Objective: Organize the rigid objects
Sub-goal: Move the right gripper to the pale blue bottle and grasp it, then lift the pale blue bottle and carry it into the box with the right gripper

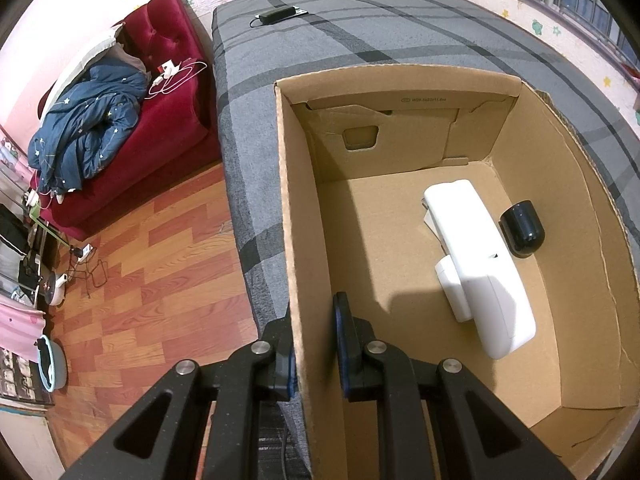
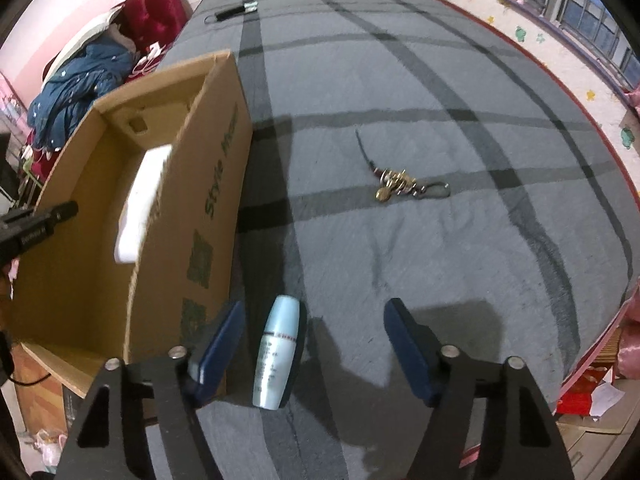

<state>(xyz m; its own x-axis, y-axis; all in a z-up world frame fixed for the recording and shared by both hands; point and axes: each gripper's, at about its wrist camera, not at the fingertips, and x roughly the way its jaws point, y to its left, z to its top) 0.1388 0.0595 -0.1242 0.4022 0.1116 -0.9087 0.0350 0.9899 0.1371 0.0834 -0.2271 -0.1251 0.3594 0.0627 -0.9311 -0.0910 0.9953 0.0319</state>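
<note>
Bed (image 2: 400,80), grey plaid cover, fills most of both views. Cardboard box (image 1: 304,200) sits on it at roughly 9 o'clock from the right gripper, open top.

Inside the box: long white device (image 1: 480,264) lying flat, small dark cup-like object (image 1: 522,228) just beside it at its 2 o'clock. Both already stowed, by the look of it.

Left gripper (image 1: 316,344): jaws straddle the box's near side wall, one pad outside, one inside. Pads look close on the cardboard, but a sliver of gap may remain on the inner side, so clamped vs. just around it: cannot tell. Looks like it's there to steady the box.

Right gripper (image 2: 314,344): jaws spread wide, nothing held. Pale blue bottle (image 2: 278,356) lies on its side between the fingers, hugging the left one, just beside the box's outer wall.

Keyring (image 2: 400,184) with strap sits well apart at 12 o'clock from the right gripper, still loose on the cover.

Step in hand, my read: picking the bottle. Next move needs the right gripper centred on the bottle, closed across its width, then lifted over the wall. Round bottle may roll.
</note>
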